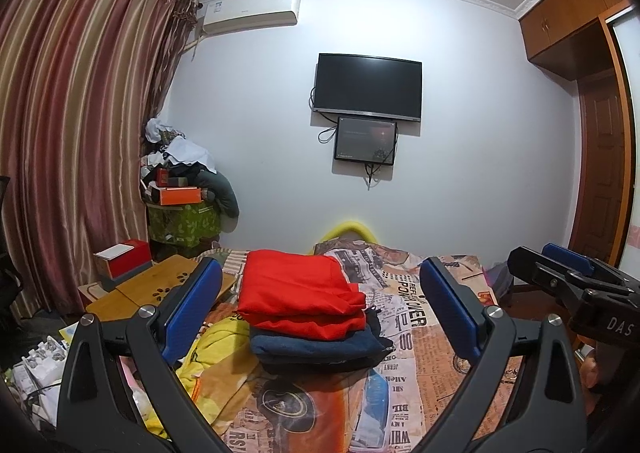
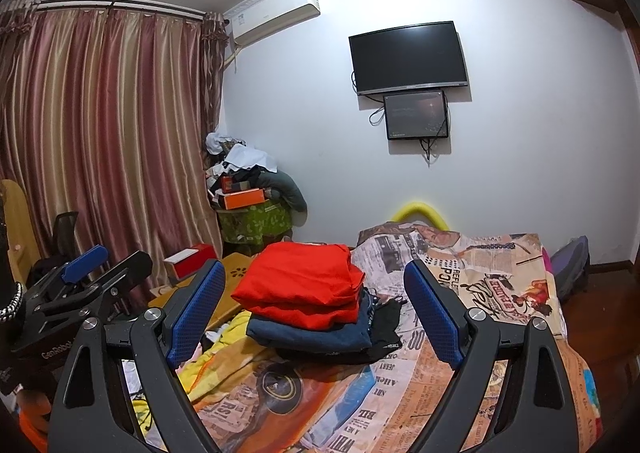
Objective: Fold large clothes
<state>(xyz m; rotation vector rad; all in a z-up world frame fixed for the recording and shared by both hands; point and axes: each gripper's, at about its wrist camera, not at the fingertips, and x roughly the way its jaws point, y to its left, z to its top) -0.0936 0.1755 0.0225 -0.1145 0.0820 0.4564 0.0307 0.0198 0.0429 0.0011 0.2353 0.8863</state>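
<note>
A folded red garment (image 1: 298, 291) (image 2: 300, 283) tops a stack on the bed, over a folded dark blue garment (image 1: 316, 347) (image 2: 308, 333) and a black one (image 2: 380, 337). My left gripper (image 1: 320, 305) is open, raised in front of the stack, with nothing between its blue pads (image 1: 192, 305). My right gripper (image 2: 316, 313) is open too and holds nothing; in the left wrist view the right gripper (image 1: 560, 273) shows at the right edge. In the right wrist view the left gripper (image 2: 92, 273) appears at the left. A crumpled yellow garment (image 1: 212, 353) (image 2: 216, 349) lies left of the stack.
The bed (image 1: 432, 333) (image 2: 500, 281) has a newspaper-print cover. A wooden side table (image 1: 160, 289) with a red-and-white box (image 1: 124, 259) stands to the left. Cluttered boxes (image 1: 180, 193) pile up in the corner by the curtain (image 1: 72, 113). A television (image 1: 368, 87) hangs on the wall.
</note>
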